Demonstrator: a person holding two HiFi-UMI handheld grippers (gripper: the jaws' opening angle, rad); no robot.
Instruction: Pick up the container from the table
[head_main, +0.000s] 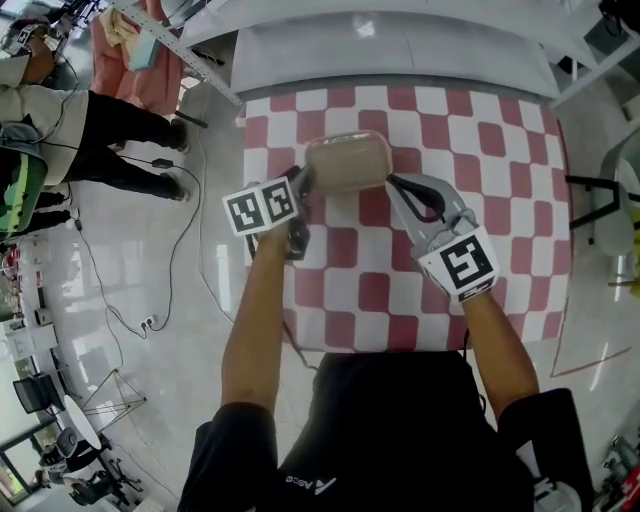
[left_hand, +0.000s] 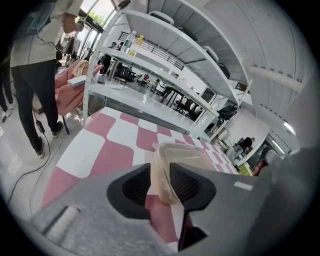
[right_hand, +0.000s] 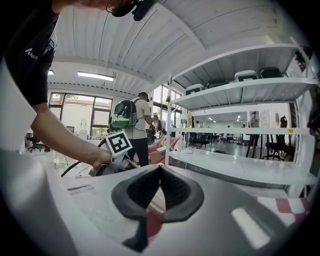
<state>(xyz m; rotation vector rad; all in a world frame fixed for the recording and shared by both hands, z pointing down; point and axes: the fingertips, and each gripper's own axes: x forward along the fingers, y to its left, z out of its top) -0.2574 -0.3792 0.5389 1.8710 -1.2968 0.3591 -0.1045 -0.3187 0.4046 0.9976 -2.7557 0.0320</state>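
Note:
A pale beige, see-through container with a lid lies on the red-and-white checked table, toward the far side. My left gripper is at its left end; in the left gripper view the container's end fills the narrow gap and both pads of the left gripper lie against it. My right gripper sits just off the container's right end, tips touching each other, shut with nothing between them. The left gripper's marker cube shows beyond the right jaws.
A grey-white shelf rack runs along the table's far edge. People stand on the floor to the left, where cables trail. A chair is off the table's right side.

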